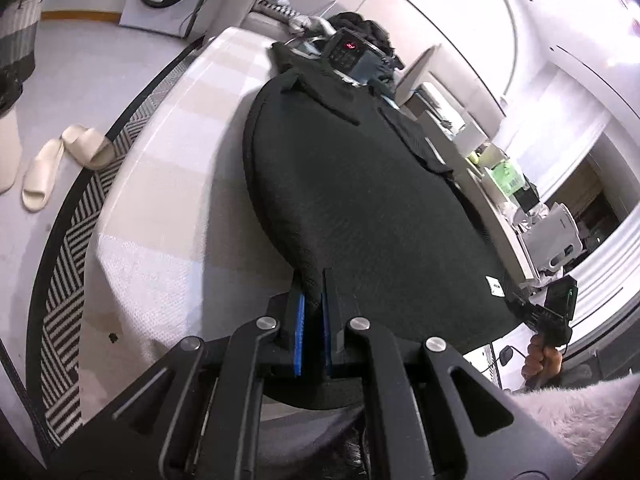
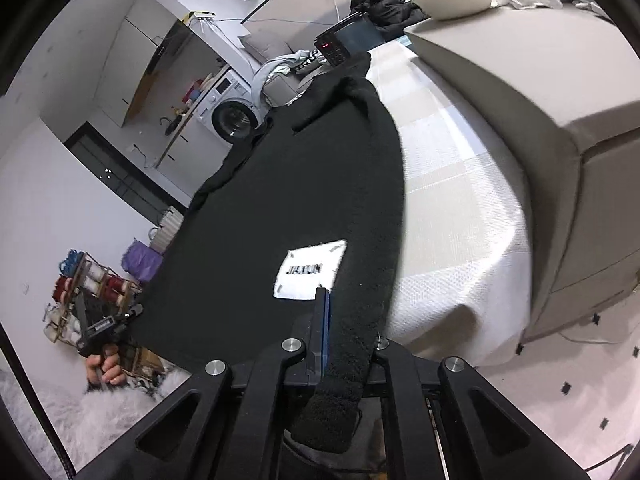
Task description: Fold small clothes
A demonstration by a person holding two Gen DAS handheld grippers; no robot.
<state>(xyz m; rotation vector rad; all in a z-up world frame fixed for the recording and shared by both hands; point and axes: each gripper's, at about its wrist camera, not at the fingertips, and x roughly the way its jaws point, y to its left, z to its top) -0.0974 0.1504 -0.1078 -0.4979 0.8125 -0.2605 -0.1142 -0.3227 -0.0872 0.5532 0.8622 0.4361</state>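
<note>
A black fleece garment (image 1: 360, 200) lies spread over the bed, held up at its near edge. My left gripper (image 1: 314, 280) is shut on the garment's hem, cloth pinched between the blue pads. My right gripper (image 2: 344, 300) is shut on the other corner of the same garment (image 2: 304, 184), next to a white label (image 2: 310, 270); its right finger is hidden under the thick hem. The right gripper also shows in the left wrist view (image 1: 532, 312), and the left one in the right wrist view (image 2: 138, 310).
The bed (image 1: 168, 208) has a white and beige checked cover. A padded headboard (image 2: 540, 128) runs along one side. A device with a red display (image 1: 348, 50) and dark clothes (image 2: 384, 0) lie at the far end. Slippers (image 1: 60, 168) and a striped rug are on the floor.
</note>
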